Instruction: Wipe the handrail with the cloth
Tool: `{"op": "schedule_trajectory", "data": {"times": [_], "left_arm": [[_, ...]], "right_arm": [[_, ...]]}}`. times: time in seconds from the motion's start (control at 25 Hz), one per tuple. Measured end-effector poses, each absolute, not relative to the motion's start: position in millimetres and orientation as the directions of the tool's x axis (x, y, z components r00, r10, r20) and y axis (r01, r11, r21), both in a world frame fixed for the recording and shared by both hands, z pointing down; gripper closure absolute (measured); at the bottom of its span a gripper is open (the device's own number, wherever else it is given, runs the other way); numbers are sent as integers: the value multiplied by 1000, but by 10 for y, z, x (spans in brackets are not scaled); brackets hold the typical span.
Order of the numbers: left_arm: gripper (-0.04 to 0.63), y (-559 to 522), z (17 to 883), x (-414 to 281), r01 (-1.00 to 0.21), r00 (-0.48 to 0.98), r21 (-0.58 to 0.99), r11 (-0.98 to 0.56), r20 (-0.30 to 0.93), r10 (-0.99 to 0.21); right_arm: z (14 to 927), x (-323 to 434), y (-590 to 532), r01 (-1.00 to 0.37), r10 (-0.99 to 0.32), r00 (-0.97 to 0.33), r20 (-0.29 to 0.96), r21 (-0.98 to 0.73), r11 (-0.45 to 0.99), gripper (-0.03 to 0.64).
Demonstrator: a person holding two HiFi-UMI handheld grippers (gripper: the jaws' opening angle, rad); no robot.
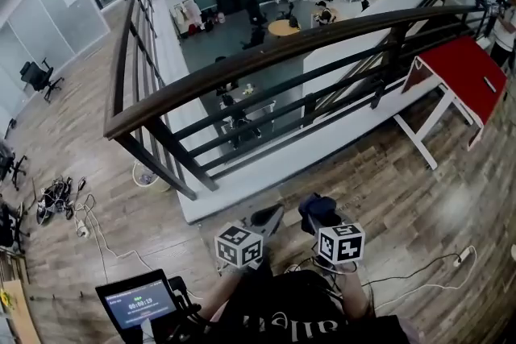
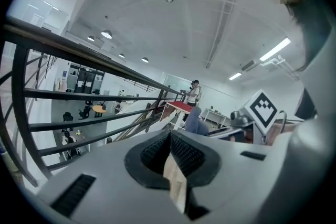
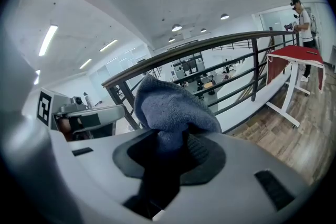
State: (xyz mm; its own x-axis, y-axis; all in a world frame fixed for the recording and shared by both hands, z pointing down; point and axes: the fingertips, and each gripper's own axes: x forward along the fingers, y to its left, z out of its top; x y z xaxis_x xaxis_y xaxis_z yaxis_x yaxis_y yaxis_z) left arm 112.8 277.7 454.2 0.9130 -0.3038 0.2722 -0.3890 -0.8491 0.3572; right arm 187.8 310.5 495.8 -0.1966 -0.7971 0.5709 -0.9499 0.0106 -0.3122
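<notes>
Holds the cloth (image 3: 170, 105) clenched in the right claw (image 3: 176, 136), left claw (image 2: 170, 152) clenched empty, handrail (image 3: 210, 44) ahead, apparently unwiped.

Before the handrail (image 1: 266, 52): left gripper (image 1: 268, 217) and right gripper (image 1: 321, 215) side by side, cloth (image 3: 170, 105) in the right jaws. Counter (image 1: 459, 68) at its right end; cables (image 1: 55, 197) left of its corner.

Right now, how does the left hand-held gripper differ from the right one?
The right hand-held gripper is shut on the blue cloth; the left hand-held gripper holds nothing. The left one's jaws meet; the right one's are parted by the cloth. Both are held low, short of the handrail.
</notes>
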Motion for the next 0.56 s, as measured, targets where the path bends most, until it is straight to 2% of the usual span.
{"op": "schedule_trajectory", "data": {"times": [0.56], "left_arm": [[595,2966,4593,1206,-367,916,346,-864,294,-271]], "right_arm": [[5010,1945,3308,-943,-800,-183,571,-332,-21,508]]}}
